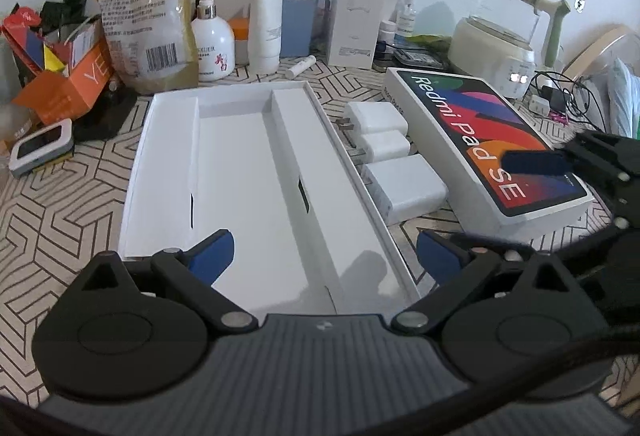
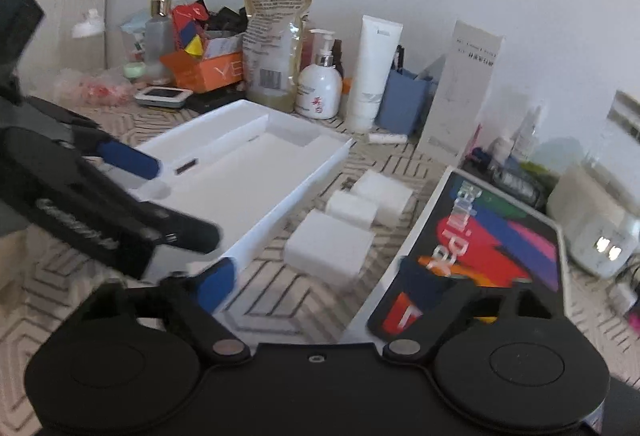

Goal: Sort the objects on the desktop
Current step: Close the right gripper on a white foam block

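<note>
Three white chargers [image 1: 394, 155] are lying between the open white tray [image 1: 240, 171] and the Redmi Pad box [image 1: 486, 147]. The left gripper [image 1: 324, 256] is hovering spread over the tray; the right gripper [image 2: 316, 288], also spread, is straddling the Redmi Pad box's near corner.

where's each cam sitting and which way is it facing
Left wrist: on the left gripper, over the open white tray, facing the wall clutter; right gripper's finger enters at right.
Right wrist: on the right gripper, right of the tray, above the Redmi box; left gripper shows at left.
Shared: tray, three chargers, Redmi box.
</note>
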A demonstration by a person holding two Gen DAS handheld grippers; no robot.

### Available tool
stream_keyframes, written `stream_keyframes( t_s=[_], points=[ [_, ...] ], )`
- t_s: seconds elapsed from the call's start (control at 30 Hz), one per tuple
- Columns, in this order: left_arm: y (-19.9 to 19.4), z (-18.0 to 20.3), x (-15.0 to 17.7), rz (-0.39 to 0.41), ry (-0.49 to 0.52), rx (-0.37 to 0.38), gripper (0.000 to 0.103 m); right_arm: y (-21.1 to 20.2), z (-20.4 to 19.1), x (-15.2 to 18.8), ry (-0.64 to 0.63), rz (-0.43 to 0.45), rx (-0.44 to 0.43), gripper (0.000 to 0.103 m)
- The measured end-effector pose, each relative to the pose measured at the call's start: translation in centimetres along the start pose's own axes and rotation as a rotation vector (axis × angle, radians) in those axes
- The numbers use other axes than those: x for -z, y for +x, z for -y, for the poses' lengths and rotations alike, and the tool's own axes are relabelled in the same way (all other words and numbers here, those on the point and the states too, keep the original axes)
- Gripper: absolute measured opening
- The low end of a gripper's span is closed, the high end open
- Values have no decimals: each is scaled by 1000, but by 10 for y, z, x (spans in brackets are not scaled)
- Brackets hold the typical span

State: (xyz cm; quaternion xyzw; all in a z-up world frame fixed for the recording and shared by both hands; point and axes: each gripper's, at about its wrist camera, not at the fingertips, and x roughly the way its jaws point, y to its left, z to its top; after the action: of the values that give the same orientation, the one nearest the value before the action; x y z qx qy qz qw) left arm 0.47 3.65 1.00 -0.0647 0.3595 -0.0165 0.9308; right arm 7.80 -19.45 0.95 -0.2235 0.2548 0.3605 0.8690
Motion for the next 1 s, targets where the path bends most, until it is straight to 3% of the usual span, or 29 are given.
stream_keyframes(
  t_s=[0.13,0.23,0.3,0.37,0.57,0.7,1.0],
  points=[
    [2,-6,-2,-4,-27,-25,99,13,-5,-4,-16,0,-4,83],
    [2,-10,-3,12,-39,-58,99,27,-3,-8,-4,-44,-63,81],
    [2,-14,-4,17,-55,-69,99,36,-3,-10,5,-72,-77,68],
    [3,-19,-5,17,-75,-71,99,44,-1,-13,11,-96,-84,67],
    [5,-24,-5,7,-95,-66,99,57,3,-18,6,-141,-47,68],
    [7,-26,-5,-3,-111,-65,99,64,5,-20,-1,-166,-13,74],
    [7,-31,-5,-7,-132,-56,99,76,12,-18,18,-192,-52,75]
  ],
)
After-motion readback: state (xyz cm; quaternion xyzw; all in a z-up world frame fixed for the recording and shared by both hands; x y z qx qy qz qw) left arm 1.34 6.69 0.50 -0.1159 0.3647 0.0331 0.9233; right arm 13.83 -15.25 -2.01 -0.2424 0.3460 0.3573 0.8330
